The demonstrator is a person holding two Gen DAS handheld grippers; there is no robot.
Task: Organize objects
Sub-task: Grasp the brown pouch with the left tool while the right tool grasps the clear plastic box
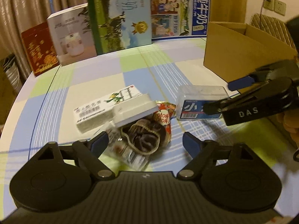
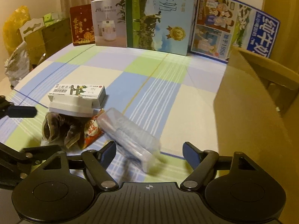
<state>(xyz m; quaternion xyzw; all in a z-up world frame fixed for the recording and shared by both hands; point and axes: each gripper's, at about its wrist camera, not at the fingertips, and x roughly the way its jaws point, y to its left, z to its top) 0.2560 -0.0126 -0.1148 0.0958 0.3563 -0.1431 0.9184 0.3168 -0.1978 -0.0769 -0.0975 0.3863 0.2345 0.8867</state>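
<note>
"DAS" on right gripper [image 1: 216, 100]; "J19" on white box [image 2: 110, 20]; "PURE MILK" on milk carton [image 2: 160, 18].

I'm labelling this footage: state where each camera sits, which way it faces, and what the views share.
Left wrist: sits on the left claw, open, facing the dark crumpled cloth pouch; the right claw enters at right.
Right wrist: sits on the right claw, open, over the clear plastic box; a left claw finger shows.
Shared: the pouch, clear box, brown cardboard box.

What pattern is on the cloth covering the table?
The tablecloth is a patchwork of pale blue, green, lilac and cream squares with white stripes, clearest in the right wrist view.
</note>
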